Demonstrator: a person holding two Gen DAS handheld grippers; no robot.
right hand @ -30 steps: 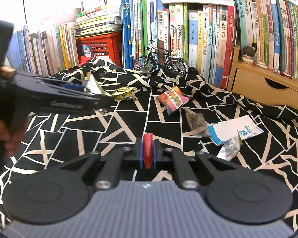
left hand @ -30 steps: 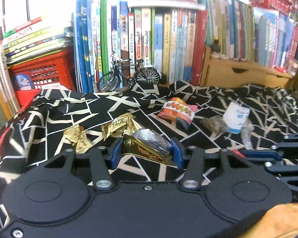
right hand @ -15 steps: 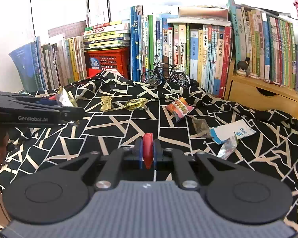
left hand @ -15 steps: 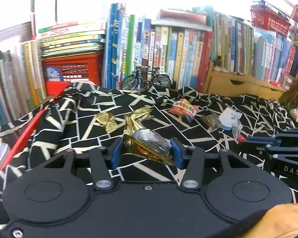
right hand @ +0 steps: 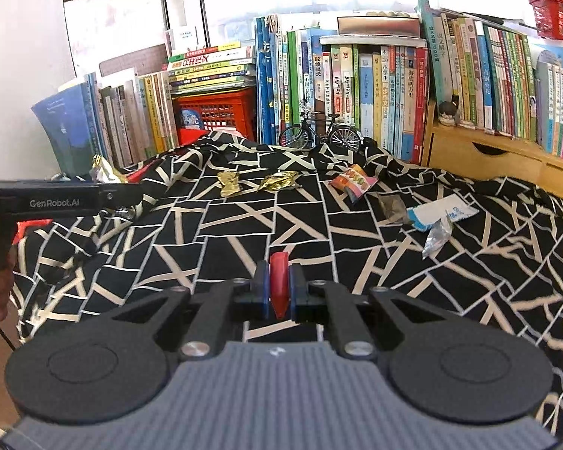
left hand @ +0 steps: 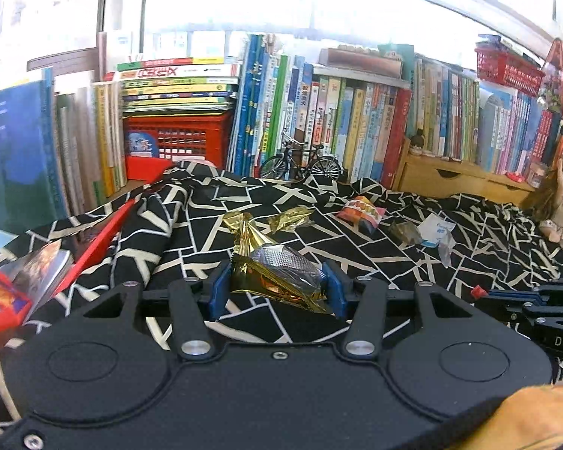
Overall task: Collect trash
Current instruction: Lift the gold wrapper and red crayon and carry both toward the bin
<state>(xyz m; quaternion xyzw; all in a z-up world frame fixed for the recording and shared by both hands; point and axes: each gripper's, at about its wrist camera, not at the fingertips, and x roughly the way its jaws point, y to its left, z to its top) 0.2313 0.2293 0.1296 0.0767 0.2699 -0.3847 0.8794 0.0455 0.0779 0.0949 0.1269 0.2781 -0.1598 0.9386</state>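
Observation:
A crumpled gold and silver foil wrapper (left hand: 281,275) is pinched between the blue pads of my left gripper (left hand: 277,283), above the black-and-white cloth (left hand: 356,258). My right gripper (right hand: 279,287) is shut on a small red scrap (right hand: 279,275). In the right wrist view the left gripper (right hand: 107,191) shows at the far left with its foil wrapper (right hand: 102,170). Still on the cloth lie two gold wrappers (right hand: 229,183) (right hand: 279,180), a colourful snack packet (right hand: 353,184), a brownish wrapper (right hand: 392,206), a white-and-blue packet (right hand: 444,212) and a clear plastic scrap (right hand: 437,236).
Rows of upright books (right hand: 375,97) line the back, with a red crate (right hand: 214,114) and a model bicycle (right hand: 319,131) in front of them. A wooden drawer unit (right hand: 488,157) stands at the right. A doll (left hand: 559,210) lies at the cloth's right edge; loose books (left hand: 37,266) at its left.
Both grippers have drawn back and risen from the cloth, each keeping its piece. The left gripper has drifted toward the cloth's left edge.

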